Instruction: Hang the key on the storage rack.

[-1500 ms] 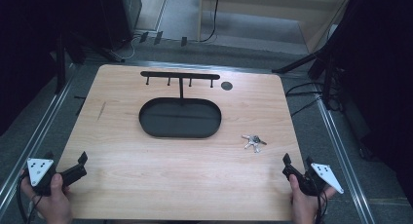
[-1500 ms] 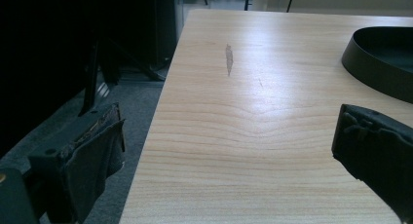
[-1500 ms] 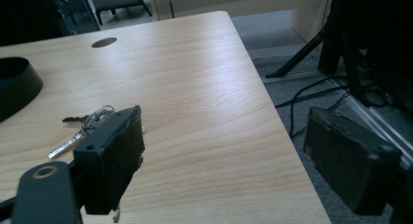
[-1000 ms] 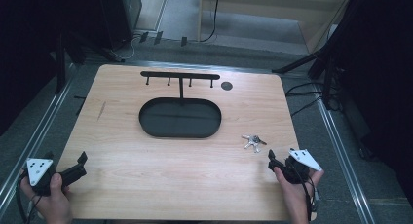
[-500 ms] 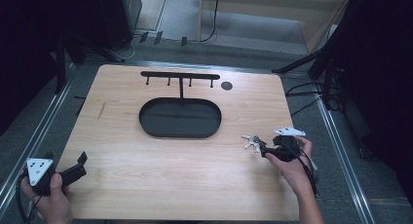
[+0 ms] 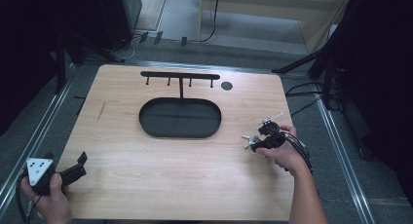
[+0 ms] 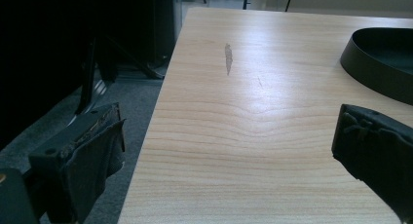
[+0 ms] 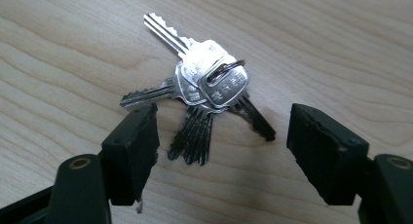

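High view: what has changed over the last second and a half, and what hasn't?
The right gripper moved from the table's near right corner up to the bunch of keys; its fingers now stand open on either side of the keys, not gripping. The left gripper, keys, black oval tray and hook rack stayed put.

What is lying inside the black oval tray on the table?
In the high view the black oval tray looks empty: only its dark floor shows, with a faint line across it. The left gripper view catches just its outer wall, so its inside is hidden there. The bunch of keys lies outside it, on the table.
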A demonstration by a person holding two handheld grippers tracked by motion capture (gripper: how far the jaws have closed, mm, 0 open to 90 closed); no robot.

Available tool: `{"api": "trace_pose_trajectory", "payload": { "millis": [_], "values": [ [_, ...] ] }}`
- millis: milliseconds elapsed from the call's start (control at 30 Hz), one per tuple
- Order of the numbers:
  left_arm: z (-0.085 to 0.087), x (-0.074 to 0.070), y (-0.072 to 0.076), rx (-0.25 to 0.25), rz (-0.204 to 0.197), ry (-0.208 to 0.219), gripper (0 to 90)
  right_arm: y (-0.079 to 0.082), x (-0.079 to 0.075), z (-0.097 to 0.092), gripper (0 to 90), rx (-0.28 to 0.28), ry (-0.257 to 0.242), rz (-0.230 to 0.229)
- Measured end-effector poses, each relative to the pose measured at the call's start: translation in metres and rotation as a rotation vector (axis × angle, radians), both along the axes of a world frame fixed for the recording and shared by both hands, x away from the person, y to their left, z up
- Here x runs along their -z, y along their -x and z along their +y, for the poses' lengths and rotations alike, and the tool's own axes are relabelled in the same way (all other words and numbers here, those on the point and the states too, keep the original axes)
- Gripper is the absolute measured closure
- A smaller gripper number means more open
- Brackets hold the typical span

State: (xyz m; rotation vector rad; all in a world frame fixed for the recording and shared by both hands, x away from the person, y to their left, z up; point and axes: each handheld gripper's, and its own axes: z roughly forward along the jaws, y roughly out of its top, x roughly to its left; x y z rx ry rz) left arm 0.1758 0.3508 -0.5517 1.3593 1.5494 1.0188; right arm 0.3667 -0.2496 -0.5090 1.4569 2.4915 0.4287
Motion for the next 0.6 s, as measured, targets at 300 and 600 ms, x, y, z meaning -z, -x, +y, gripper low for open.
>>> {"api": "trace_pose_trajectory", "payload": {
  "millis": [300, 600],
  "values": [
    [0.0, 0.0, 0.0, 0.0, 0.0, 0.004, 0.0, -0.008, 0.005, 0.002, 31.6, 0.041, -0.017, 0.027],
    [0.0, 0.0, 0.0, -0.002, -0.002, 0.004, 0.0, -0.009, 0.001, -0.015, 82.2, 0.105, -0.057, 0.014]
  ]
}}
